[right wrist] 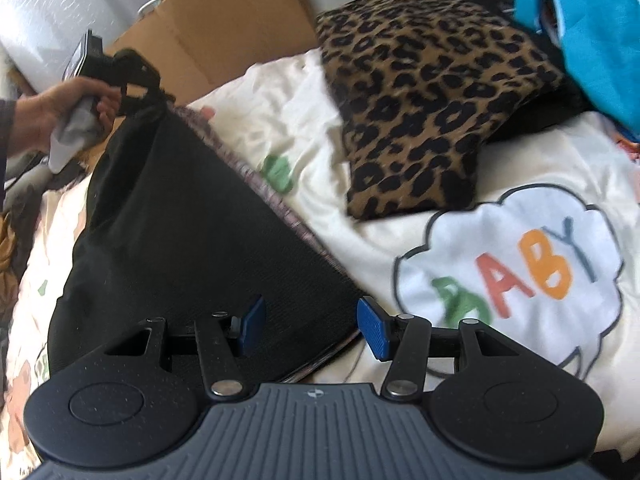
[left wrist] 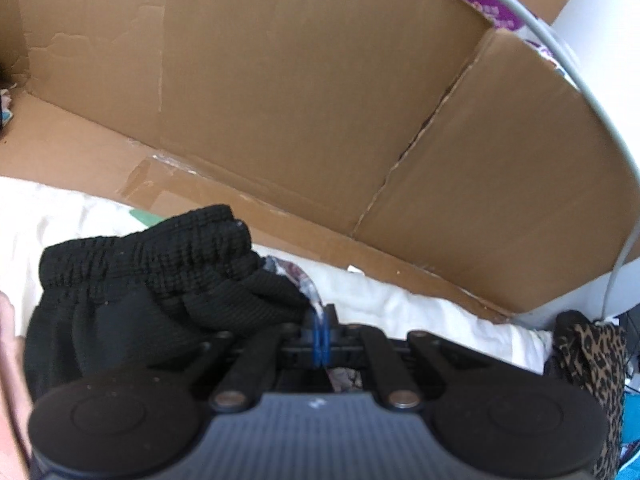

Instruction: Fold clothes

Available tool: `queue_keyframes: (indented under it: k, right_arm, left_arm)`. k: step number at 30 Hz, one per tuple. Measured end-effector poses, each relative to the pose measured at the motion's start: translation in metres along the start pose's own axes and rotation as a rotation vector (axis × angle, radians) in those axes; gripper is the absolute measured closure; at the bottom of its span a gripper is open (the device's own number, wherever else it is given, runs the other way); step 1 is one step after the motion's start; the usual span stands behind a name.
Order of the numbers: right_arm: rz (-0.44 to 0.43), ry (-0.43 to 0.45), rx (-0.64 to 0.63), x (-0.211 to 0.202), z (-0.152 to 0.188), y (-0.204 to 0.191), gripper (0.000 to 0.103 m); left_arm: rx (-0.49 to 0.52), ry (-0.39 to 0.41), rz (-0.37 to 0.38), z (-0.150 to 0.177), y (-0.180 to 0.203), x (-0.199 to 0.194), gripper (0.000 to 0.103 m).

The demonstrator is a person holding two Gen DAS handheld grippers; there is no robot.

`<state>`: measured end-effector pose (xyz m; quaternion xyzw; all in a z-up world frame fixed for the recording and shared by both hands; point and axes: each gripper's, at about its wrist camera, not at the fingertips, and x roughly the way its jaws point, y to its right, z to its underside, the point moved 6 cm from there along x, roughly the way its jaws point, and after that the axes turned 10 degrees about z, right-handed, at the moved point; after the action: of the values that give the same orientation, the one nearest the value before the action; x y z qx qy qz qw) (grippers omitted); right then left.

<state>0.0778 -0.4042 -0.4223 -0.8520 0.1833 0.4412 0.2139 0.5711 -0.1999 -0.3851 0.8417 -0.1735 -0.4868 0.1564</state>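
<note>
A: Where is the black garment (right wrist: 192,232)?

B: Spread on the cream blanket (right wrist: 288,92) of the bed, one corner lifted toward the cardboard box (left wrist: 280,80).

A: Who holds that corner?

B: The left gripper (left wrist: 320,332); its jaws are pinched tight on the ribbed waistband there.

A: And the right gripper (right wrist: 312,328)?

B: Over the garment's near edge, jaws about half apart, gripping nothing. A leopard-print cloth (right wrist: 432,96) lies just beyond, beside the garment.
</note>
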Motion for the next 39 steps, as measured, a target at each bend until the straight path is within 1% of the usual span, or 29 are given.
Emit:
queue_keyframes:
  k: [6,7,10,12,13,14,15,16,22,27,31,32,35,37,39]
  right_arm:
    - [0.039,-0.008,0.022,0.007,0.001,0.014,0.046]
    - [0.039,-0.004,0.022,0.007,0.002,0.016,0.048]
    - [0.031,0.005,0.006,0.008,0.002,0.014,0.064]
    - [0.029,0.002,-0.003,0.010,0.000,0.011,0.068]
    - [0.030,0.004,-0.010,0.011,-0.001,0.010,0.076]
    - [0.039,0.003,-0.021,0.012,-0.002,0.009,0.091]
    - [0.052,0.000,-0.032,0.013,-0.002,0.009,0.095]
    - [0.064,0.001,-0.036,0.012,-0.002,0.009,0.097]
    - [0.111,-0.010,-0.056,0.008,0.001,0.008,0.100]
    - [0.121,-0.039,-0.056,0.012,0.003,0.010,0.100]
    - [0.127,-0.047,-0.068,0.012,0.005,0.008,0.100]
    - [0.127,-0.050,-0.066,0.012,0.005,0.008,0.100]
    - [0.126,-0.055,-0.056,0.010,0.006,0.009,0.100]
    - [0.123,-0.059,-0.045,0.010,0.006,0.009,0.100]
    - [0.121,-0.062,-0.030,0.011,0.006,0.010,0.100]
  left_arm:
    - [0.016,-0.013,-0.006,0.003,0.008,0.006,0.101]
    - [0.020,-0.016,-0.006,0.003,0.008,0.007,0.101]
    - [0.023,-0.019,-0.009,0.002,0.008,0.008,0.101]
    - [0.023,-0.021,-0.010,0.002,0.007,0.008,0.101]
    - [0.023,-0.023,-0.010,0.002,0.007,0.007,0.101]
    - [0.025,-0.025,-0.010,0.001,0.008,0.007,0.101]
    - [0.029,-0.027,-0.011,0.001,0.008,0.006,0.101]
    - [0.033,-0.028,-0.012,0.000,0.009,0.005,0.101]
    - [0.058,-0.026,-0.003,-0.005,0.013,0.001,0.101]
    - [0.048,-0.046,-0.016,-0.001,0.006,0.018,0.101]
    - [0.068,-0.082,-0.030,0.003,0.008,0.028,0.099]
    - [0.077,-0.079,-0.027,0.003,0.010,0.025,0.096]
    - [0.110,-0.071,-0.018,0.002,0.017,0.013,0.082]
    - [0.158,-0.065,-0.017,0.005,0.024,-0.002,0.075]
    - [0.225,-0.073,0.010,0.012,0.032,-0.017,0.059]
